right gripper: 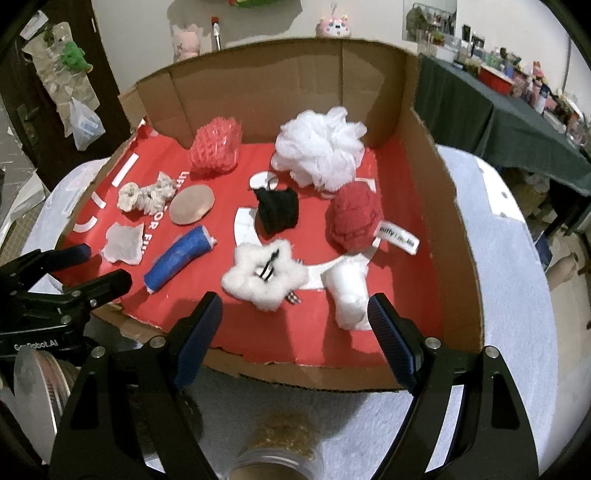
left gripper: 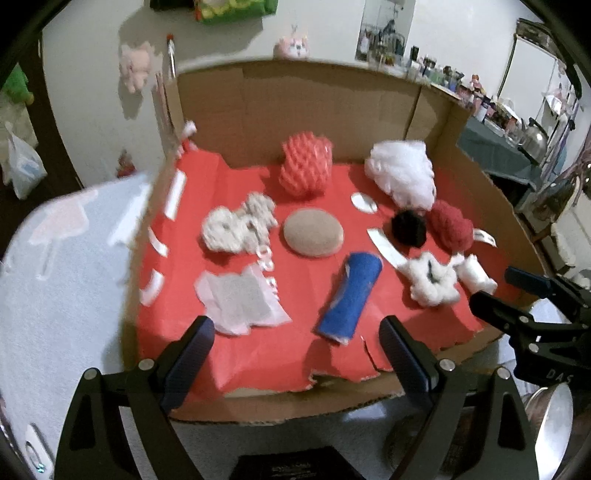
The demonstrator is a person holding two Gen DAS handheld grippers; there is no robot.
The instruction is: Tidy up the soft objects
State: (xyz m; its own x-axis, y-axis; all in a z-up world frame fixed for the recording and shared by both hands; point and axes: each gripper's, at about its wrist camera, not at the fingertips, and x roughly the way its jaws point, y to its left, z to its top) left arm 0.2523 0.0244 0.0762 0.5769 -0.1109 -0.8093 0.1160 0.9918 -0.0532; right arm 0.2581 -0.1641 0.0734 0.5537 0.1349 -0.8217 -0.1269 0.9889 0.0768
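Setting: Resting on a white fleecy cloth (right gripper: pixel 509 236) was a shallow cardboard box (right gripper: pixel 436 177) lined with red paper (right gripper: pixel 332 339), seen from both wrist cameras, which looked down into it from its open front edge.
Left gripper: The left gripper (left gripper: pixel 297 354) hung over the front left of the box with its jaws spread wide and nothing between them.
Right gripper: The right gripper (right gripper: pixel 295 328) hung over the front right of the box, jaws also spread and holding nothing.
Back row: A pink mesh sponge (right gripper: pixel 215 147) stood at the back wall; a white mesh bath puff (right gripper: pixel 319 147) sat to its right.
Middle row: A pair of pale grey hair scrunchies (right gripper: pixel 146 197) lay touching each other at the left, a round tan pad (right gripper: pixel 192 205) just beside them. A black knitted bundle (right gripper: pixel 277 212) sat near the centre, and a red knitted bundle (right gripper: pixel 352 221) with a white label lay to its right.
Front row: A flat white square of gauze (right gripper: pixel 122 243) lay at the left, then a rolled blue cloth (right gripper: pixel 177 258) lying on its side. A fluffy white star-shaped piece (right gripper: pixel 266 277) with a black clip on it lay near the right gripper, and a small white cotton wad (right gripper: pixel 349 295) lay just beside that gripper's right finger.
Beyond the box: A pink soft toy (right gripper: pixel 334 26) peeped over the back wall, and a cluttered table with a dark green cover (right gripper: pixel 480 107) stood to the right.
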